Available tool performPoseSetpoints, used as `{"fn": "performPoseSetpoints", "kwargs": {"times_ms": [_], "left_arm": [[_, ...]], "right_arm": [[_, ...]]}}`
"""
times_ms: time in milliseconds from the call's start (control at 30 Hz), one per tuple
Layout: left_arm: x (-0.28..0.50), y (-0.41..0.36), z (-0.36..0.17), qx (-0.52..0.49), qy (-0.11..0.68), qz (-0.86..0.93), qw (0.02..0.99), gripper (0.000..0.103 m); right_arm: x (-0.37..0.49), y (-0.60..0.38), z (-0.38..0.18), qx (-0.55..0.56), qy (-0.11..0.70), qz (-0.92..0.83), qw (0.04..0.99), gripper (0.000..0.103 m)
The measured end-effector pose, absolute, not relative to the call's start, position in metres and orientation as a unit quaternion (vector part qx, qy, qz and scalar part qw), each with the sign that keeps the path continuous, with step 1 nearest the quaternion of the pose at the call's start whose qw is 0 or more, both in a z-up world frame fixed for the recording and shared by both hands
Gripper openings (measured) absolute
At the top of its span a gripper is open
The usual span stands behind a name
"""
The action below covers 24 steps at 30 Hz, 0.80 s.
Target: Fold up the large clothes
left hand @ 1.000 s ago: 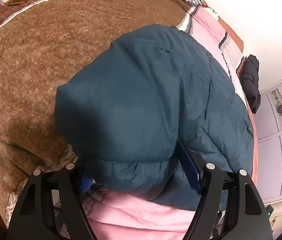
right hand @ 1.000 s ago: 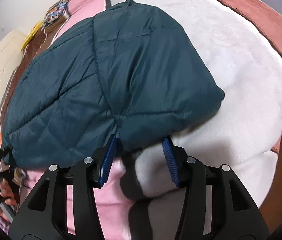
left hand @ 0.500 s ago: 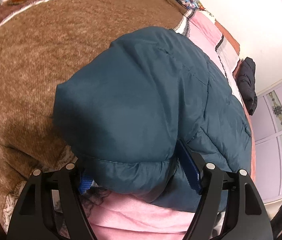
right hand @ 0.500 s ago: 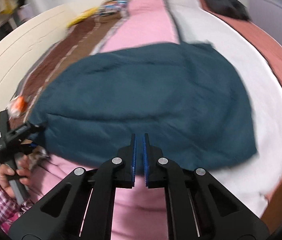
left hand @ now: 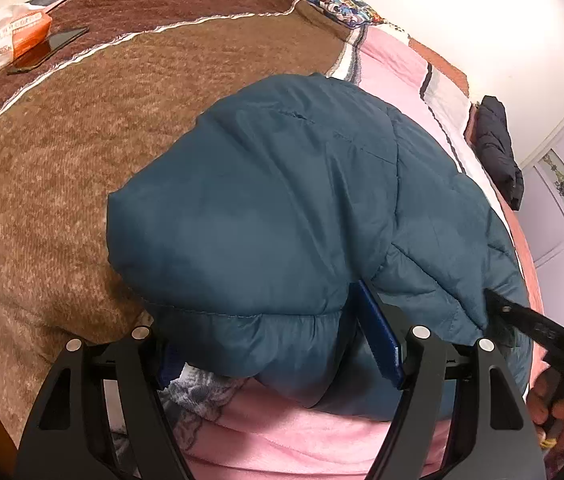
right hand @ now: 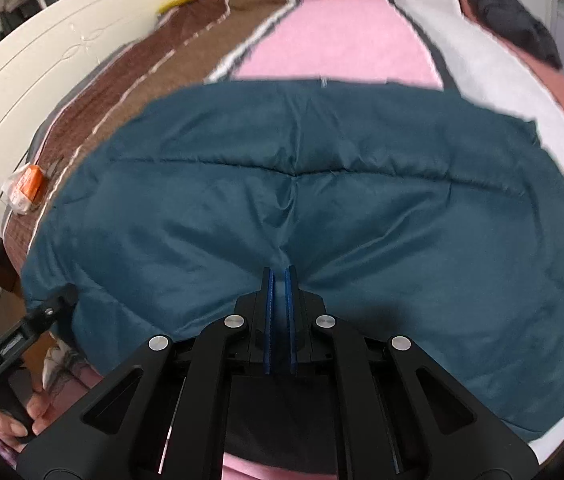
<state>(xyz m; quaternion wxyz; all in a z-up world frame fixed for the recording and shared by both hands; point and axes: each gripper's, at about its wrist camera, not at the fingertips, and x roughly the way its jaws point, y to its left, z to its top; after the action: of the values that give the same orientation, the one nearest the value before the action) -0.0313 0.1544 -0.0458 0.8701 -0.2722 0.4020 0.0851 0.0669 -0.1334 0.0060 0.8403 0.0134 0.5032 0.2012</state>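
Observation:
A dark teal padded jacket [left hand: 301, 216] lies folded on the bed; it fills the middle of the right wrist view [right hand: 321, 200]. My left gripper [left hand: 278, 344] is wide open, its two fingers on either side of the jacket's near hem. My right gripper [right hand: 280, 280] is shut, its blue pads nearly together at the jacket's near edge where the fabric puckers; whether cloth is pinched between them I cannot tell. The right gripper also shows at the right edge of the left wrist view [left hand: 497, 300], and the left one at the lower left of the right wrist view [right hand: 58, 304].
The bed carries a brown blanket [left hand: 62, 140] on the left and a pink blanket [left hand: 301, 440] near me. An orange-and-white packet [left hand: 14, 40] and a phone [left hand: 54, 46] lie far left. A black garment [left hand: 497, 148] lies far right. A cream headboard [right hand: 42, 60] stands beyond.
My right gripper went from open beside the jacket to shut, swung round to face the jacket's near edge and moved closer. My left gripper stayed open at the hem.

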Motion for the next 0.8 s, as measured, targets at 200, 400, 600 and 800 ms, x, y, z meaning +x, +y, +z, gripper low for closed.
{"fn": "performPoseSetpoints", "kwargs": {"times_ms": [200, 400, 600, 800], "left_arm": [[-0.032, 0.148, -0.044, -0.249, 0.39, 0.084, 0.882, 0.072], [-0.03, 0.143, -0.041, -0.246, 0.384, 0.078, 0.887, 0.072], [-0.03, 0.14, -0.036, -0.234, 0.376, 0.075, 0.894, 0.072], [-0.03, 0.135, -0.033, -0.217, 0.369, 0.068, 0.901, 0.072]], "right_arm": [[0.083, -0.136, -0.015, 0.01, 0.533, 0.202, 0.822, 0.0], [0.083, -0.128, -0.026, -0.009, 0.53, 0.19, 0.826, 0.0], [0.089, -0.128, -0.015, -0.001, 0.555, 0.179, 0.812, 0.0], [0.086, -0.131, 0.038, 0.003, 0.49, 0.19, 0.851, 0.002]]}}
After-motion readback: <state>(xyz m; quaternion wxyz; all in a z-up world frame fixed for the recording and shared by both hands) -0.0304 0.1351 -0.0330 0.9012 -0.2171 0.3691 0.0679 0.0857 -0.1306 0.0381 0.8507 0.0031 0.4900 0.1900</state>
